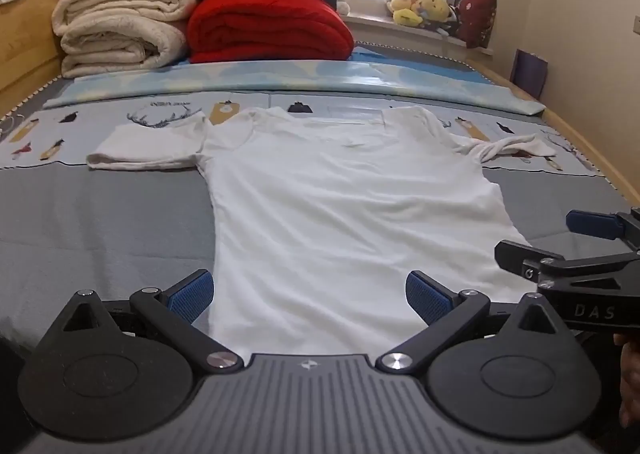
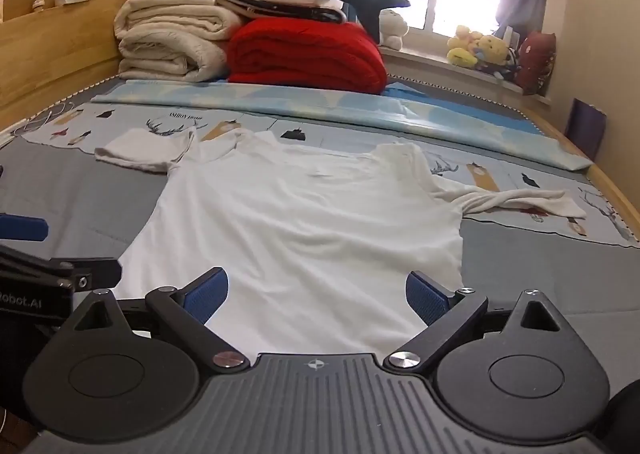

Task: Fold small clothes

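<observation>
Left gripper (image 1: pixel 308 296) and right gripper (image 2: pixel 316 296) both hang spread wide over the bottom hem of the white t-shirt (image 1: pixel 340 205), pinching nothing. Shirt's laid flat on the bed (image 1: pixel 100 213), one sleeve neat, the other twisted. Red blanket (image 1: pixel 268 29) sits folded at the far end.

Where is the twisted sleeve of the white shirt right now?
In both views it lies right of the white shirt, its twisted sleeve on the patterned sheet.

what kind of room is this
Most likely a bedroom: a white t-shirt lies on a bed, with folded blankets by the wooden headboard and plush toys on the windowsill.
</observation>
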Motion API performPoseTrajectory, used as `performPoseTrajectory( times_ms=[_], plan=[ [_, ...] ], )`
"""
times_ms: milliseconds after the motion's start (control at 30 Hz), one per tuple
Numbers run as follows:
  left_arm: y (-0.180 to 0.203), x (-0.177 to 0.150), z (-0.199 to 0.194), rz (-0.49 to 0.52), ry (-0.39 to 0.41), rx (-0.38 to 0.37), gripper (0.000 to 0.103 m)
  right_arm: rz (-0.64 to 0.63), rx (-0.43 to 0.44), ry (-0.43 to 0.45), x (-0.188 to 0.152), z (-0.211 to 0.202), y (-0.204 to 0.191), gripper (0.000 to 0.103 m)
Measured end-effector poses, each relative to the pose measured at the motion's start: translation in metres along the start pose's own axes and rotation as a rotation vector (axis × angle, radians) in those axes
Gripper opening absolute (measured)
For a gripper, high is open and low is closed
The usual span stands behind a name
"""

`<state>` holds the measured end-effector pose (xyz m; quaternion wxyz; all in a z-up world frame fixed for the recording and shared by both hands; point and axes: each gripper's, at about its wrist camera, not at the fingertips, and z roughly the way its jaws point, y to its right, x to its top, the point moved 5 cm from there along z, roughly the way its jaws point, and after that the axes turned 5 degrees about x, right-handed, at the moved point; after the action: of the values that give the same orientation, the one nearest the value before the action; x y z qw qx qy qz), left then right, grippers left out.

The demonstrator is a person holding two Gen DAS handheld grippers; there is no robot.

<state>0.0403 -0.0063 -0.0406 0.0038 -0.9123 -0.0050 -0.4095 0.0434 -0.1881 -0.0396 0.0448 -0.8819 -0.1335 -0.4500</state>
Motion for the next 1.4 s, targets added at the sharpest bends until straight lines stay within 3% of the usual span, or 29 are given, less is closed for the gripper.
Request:
performPoseTrajectory(
  times_ms=[433, 1400],
  plan=[
    [0.0, -0.004, 0.005, -0.006, -0.025, 0.003, 0.102, -0.022, 0.025, -0.036, -0.005, 0.006, -0.012, 0.087],
    [0.004, -0.007, 0.012, 0.019, -0.061, -0.002, 0.102, 0.003, 0.013, -0.054, -0.008, 0.008, -0.012, 0.087]
  ],
)
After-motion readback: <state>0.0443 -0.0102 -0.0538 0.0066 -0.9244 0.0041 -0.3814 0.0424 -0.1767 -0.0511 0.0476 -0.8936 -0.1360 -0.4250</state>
